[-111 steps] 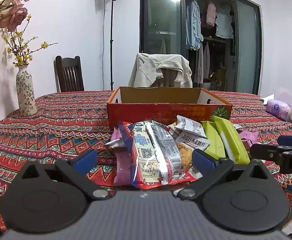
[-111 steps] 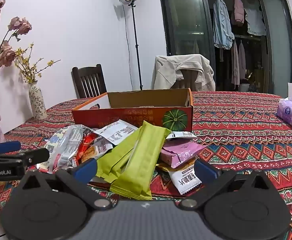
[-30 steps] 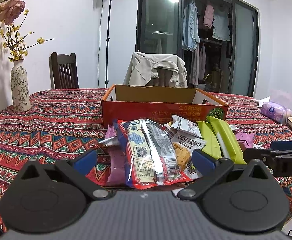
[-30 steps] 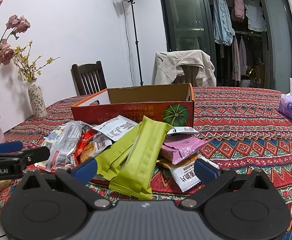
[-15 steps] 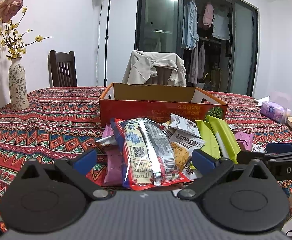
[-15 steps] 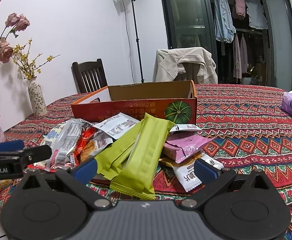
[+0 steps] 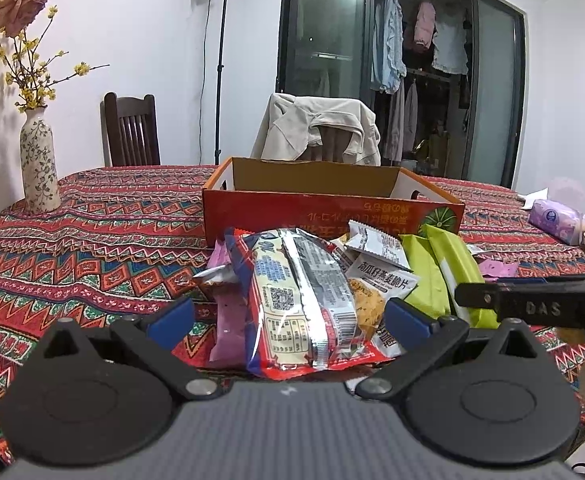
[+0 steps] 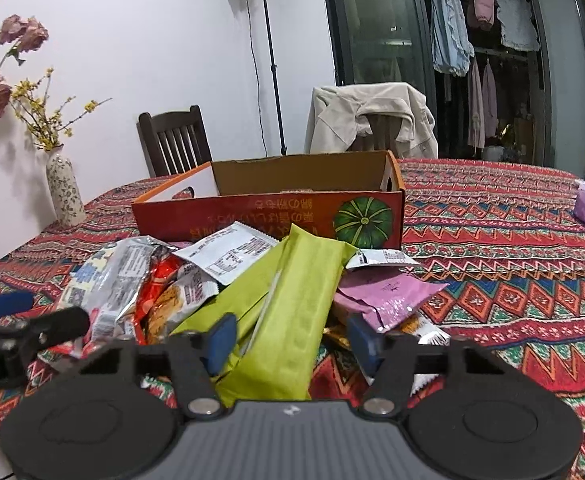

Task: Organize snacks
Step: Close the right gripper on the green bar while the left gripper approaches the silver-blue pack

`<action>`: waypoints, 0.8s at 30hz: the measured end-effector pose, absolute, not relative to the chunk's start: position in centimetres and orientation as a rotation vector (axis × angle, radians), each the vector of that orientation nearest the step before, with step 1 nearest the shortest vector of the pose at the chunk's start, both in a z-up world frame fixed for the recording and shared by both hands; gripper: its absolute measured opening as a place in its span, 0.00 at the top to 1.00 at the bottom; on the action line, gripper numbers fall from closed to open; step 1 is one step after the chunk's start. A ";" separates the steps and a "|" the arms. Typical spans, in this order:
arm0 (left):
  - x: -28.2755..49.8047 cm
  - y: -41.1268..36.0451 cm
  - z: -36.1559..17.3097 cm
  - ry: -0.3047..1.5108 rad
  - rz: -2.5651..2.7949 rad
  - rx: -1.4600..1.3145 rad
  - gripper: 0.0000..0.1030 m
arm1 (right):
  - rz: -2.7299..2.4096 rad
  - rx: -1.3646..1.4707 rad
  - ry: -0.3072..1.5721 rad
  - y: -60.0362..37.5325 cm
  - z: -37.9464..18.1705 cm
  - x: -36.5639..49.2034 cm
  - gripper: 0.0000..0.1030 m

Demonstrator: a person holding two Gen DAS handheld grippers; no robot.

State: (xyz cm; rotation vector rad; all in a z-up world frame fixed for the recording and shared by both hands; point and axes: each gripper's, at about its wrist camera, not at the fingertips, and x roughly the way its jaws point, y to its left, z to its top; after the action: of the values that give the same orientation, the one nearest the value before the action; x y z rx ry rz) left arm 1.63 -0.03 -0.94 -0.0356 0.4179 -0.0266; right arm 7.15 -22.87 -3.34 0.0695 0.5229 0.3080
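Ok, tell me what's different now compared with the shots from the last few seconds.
The right gripper has pushed forward over the green packets and its jaws, wide open before, are closing around them; pad contact is unclear. The left gripper stayed open in front of the red-edged packet. The snack pile and cardboard box lie as before.
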 end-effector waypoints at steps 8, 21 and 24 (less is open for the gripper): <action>2.1 -0.6 -0.8 0.427 -0.018 -0.013 0.00 | 0.283 0.097 0.565 -22.6 -3.8 8.7 0.58; 4.0 -2.4 -0.4 0.460 0.031 0.035 0.00 | 0.276 0.116 0.490 -23.4 -3.4 7.0 0.67; 5.2 -2.8 -0.6 0.483 0.085 0.050 0.00 | 0.280 0.113 0.466 -23.4 -3.1 6.5 0.67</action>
State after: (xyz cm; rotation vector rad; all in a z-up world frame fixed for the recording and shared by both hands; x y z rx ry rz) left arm 5.16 -2.77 -0.60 0.0505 0.4827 0.0846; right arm 6.46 -23.40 -3.06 0.1129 0.4657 0.2796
